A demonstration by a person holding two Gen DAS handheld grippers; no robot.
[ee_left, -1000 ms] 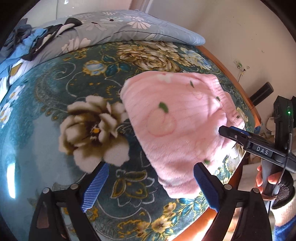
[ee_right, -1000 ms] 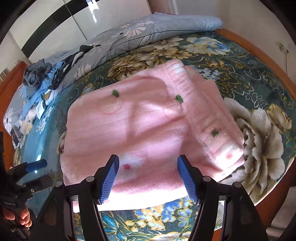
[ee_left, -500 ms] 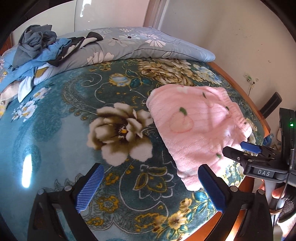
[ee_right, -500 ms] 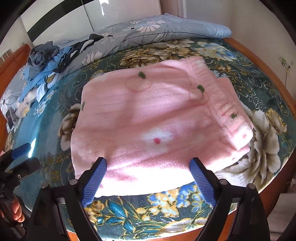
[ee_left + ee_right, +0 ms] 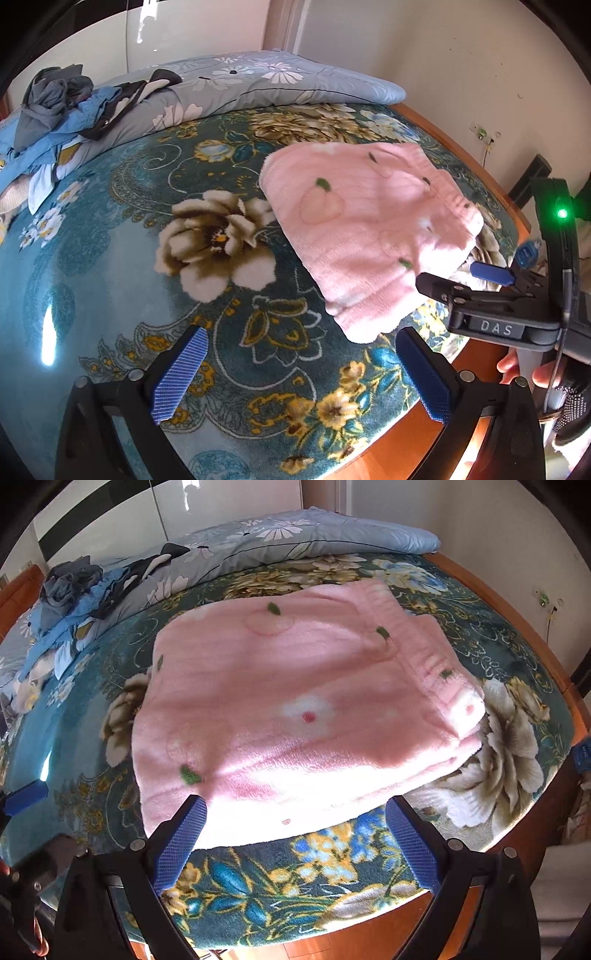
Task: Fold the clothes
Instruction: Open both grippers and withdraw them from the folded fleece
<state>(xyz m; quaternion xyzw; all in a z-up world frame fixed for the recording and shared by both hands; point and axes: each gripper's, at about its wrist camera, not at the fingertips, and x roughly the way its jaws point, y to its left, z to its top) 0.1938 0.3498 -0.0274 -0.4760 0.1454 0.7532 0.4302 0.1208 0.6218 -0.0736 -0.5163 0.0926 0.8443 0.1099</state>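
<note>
One fluffy pink folded garment with little green leaves (image 5: 295, 716) lies flat on the teal flowered blanket (image 5: 110, 266), near the blanket's front edge. Both claws, the left gripper (image 5: 301, 376) and the right gripper (image 5: 295, 843), stand wide apart with nothing between their blue pads (neither touches the pink garment). A pile of blue and grey clothes (image 5: 55, 107) sits at the blanket's far corner.

On the bed (image 5: 110, 266), the wide teal blanket to the left of the folded pink garment (image 5: 365, 236) lies bare, so a gripper could pass there. At the far side, a heap of clothes (image 5: 55, 110) and a grey flowered quilt (image 5: 266, 85) block the way.
</note>
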